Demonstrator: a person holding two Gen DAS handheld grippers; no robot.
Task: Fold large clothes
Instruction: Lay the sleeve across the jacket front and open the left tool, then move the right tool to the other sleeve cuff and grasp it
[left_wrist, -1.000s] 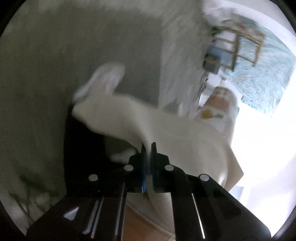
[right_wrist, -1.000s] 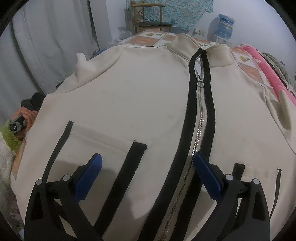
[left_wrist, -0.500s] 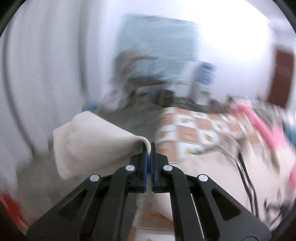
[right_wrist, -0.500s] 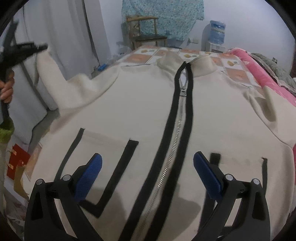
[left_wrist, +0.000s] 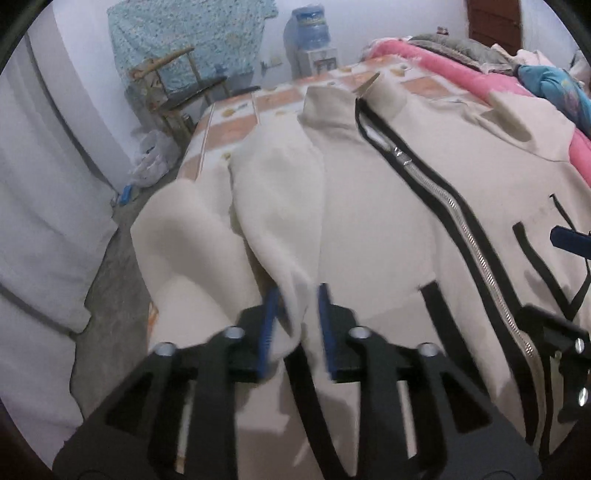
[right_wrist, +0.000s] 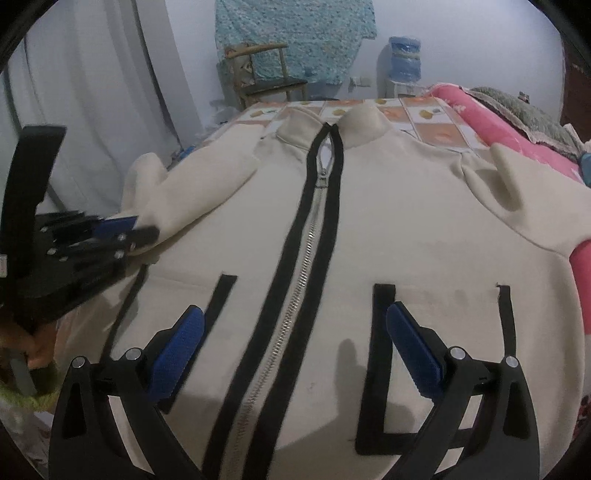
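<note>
Cream fleece filled both views: the jacket (right_wrist: 388, 229) lay front-up on the bed (left_wrist: 236, 129), zipper (right_wrist: 295, 291) closed and running from the collar at twelve o'clock down toward me. What had just changed was the left sleeve (left_wrist: 280, 206). A second earlier I had it lifted clear of the bed, pinched tight in the left gripper (left_wrist: 295, 321) and swinging through the air; by this moment I had carried it across and laid it on the jacket's front panel, so that it ran from the shoulder at about eleven o'clock down to the gripper at six. The left gripper's jaws had parted a little, with the cuff lying loosely between the blue pads (left_wrist: 325, 325) rather than clamped, so I judged I was in the act of releasing it. From the right wrist view the left gripper (right_wrist: 144, 230) sat at nine o'clock, on the sleeve end. The right gripper (right_wrist: 295, 354) had stayed spread wide above the hem, straddling the zipper and holding nothing. I judged the first sleeve fold to be nearly done; the right sleeve (right_wrist: 506, 177), bunched at about two o'clock near the pink blanket (right_wrist: 498, 122), still needed folding in before the body could be doubled over.
</note>
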